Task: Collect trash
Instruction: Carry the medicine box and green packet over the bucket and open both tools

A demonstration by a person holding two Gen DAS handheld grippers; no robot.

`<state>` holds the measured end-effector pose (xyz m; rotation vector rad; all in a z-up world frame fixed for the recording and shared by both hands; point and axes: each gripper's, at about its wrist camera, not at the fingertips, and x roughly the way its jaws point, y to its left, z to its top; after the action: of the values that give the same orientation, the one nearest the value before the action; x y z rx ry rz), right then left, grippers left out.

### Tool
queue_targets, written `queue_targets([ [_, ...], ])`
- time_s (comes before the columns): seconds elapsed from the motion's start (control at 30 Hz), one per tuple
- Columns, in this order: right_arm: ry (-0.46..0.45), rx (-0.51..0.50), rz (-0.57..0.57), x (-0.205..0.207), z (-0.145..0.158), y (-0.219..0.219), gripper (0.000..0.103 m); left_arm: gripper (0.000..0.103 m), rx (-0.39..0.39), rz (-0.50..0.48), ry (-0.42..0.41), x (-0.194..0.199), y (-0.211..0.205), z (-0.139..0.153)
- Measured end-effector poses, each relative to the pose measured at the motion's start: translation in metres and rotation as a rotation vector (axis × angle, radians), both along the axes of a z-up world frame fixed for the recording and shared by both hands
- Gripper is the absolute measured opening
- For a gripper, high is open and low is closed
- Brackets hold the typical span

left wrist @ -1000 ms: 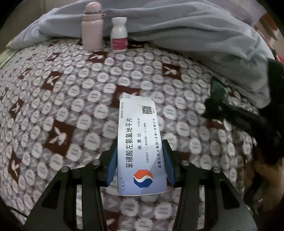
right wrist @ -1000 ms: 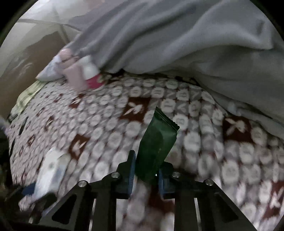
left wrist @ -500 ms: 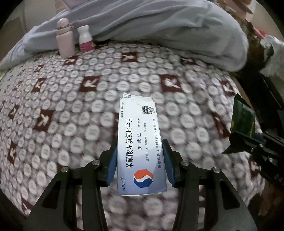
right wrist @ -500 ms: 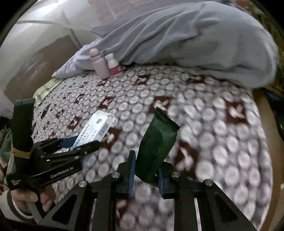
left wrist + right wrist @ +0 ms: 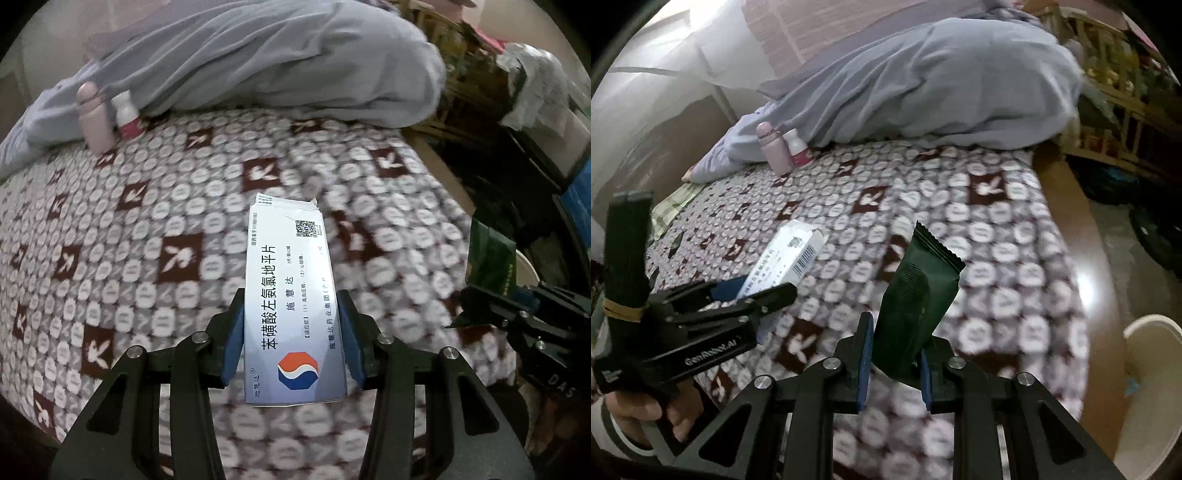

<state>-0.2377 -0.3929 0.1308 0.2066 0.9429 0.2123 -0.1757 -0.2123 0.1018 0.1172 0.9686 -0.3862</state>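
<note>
My left gripper [image 5: 291,332] is shut on a white medicine box [image 5: 290,280] with Chinese print and a red-blue logo, held above the patterned bed cover. The box also shows in the right wrist view [image 5: 786,258], in the left gripper [image 5: 753,291]. My right gripper [image 5: 892,354] is shut on a dark green snack wrapper [image 5: 916,299], held upright above the bed. In the left wrist view the wrapper [image 5: 489,262] and right gripper [image 5: 517,306] sit at the far right.
A pink bottle [image 5: 772,147] and a white pill bottle [image 5: 798,147] stand at the far side of the bed by a grey quilt [image 5: 923,81]. A white bin rim [image 5: 1152,332] shows beyond the wooden bed edge [image 5: 1100,273]. Cluttered shelves [image 5: 480,74] stand far right.
Both grippers have pulled back and up from the bed, still holding the box and the wrapper. The view has swung right: the bed edge and the white bin have come into sight.
</note>
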Motion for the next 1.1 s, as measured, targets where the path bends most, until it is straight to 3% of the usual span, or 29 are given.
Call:
queue_targets([
  [0.6, -0.007, -0.039, -0.156, -0.057, 0.007, -0.087, 0.021, 0.044, 0.023, -0.168, -0.057, -0.034, -0.091, 0.021],
  [1.1, 0.029, -0.074, -0.327, -0.101, -0.006, -0.162, 0.021, 0.044, -0.015, -0.365, -0.011, -0.055, -0.184, 0.03],
])
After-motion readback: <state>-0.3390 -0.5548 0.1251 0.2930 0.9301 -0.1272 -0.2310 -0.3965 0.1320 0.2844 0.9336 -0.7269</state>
